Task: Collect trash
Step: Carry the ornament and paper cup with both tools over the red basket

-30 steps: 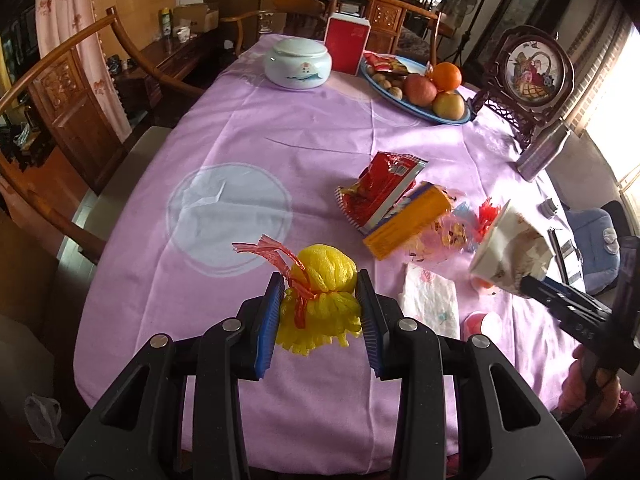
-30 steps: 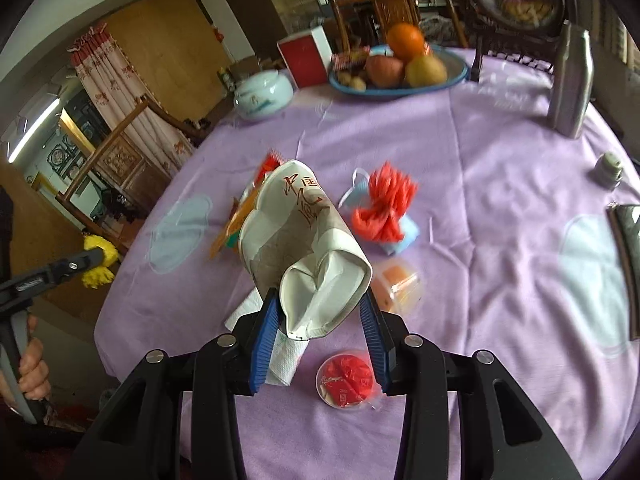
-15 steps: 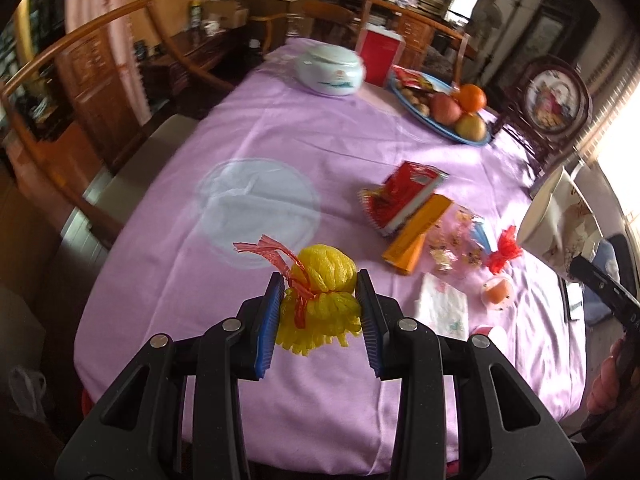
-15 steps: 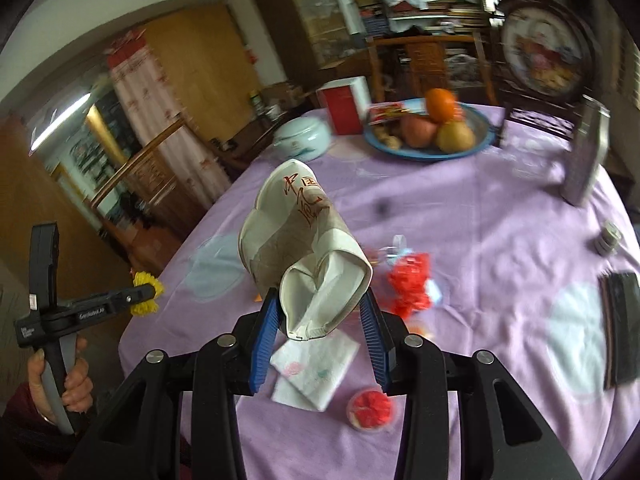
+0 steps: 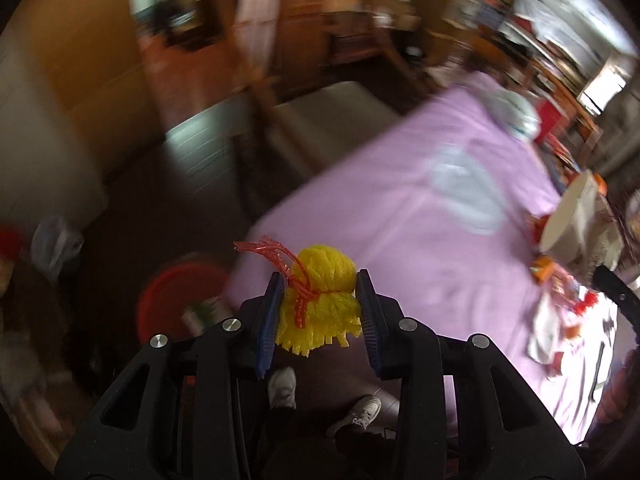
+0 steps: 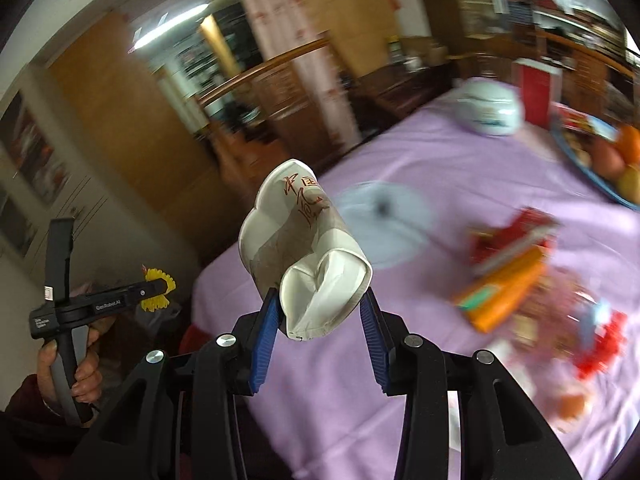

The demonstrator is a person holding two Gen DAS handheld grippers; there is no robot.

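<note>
My left gripper (image 5: 320, 312) is shut on a yellow foam fruit net (image 5: 320, 300) tied with a red strip, held off the table's near corner above the floor. A red bin (image 5: 176, 300) stands on the floor just left of it, blurred. My right gripper (image 6: 320, 316) is shut on a crushed white paper cup (image 6: 304, 248) with red characters, held above the table's near edge. The left gripper with the net also shows in the right wrist view (image 6: 156, 290), and the cup in the left wrist view (image 5: 576, 224). Wrappers (image 6: 508, 264) lie on the purple tablecloth (image 6: 432, 168).
A wooden chair (image 5: 320, 120) stands at the table's left side. A white lidded jar (image 6: 490, 108), a red box (image 6: 534, 80) and a fruit plate (image 6: 600, 148) are at the far end. A plastic bag (image 5: 56, 244) lies on the floor. My shoes (image 5: 282, 388) are below.
Both grippers have swung left, away from the table's middle. The left one with the net is now past the table corner over the floor near the red bin. Both keep their grip.
</note>
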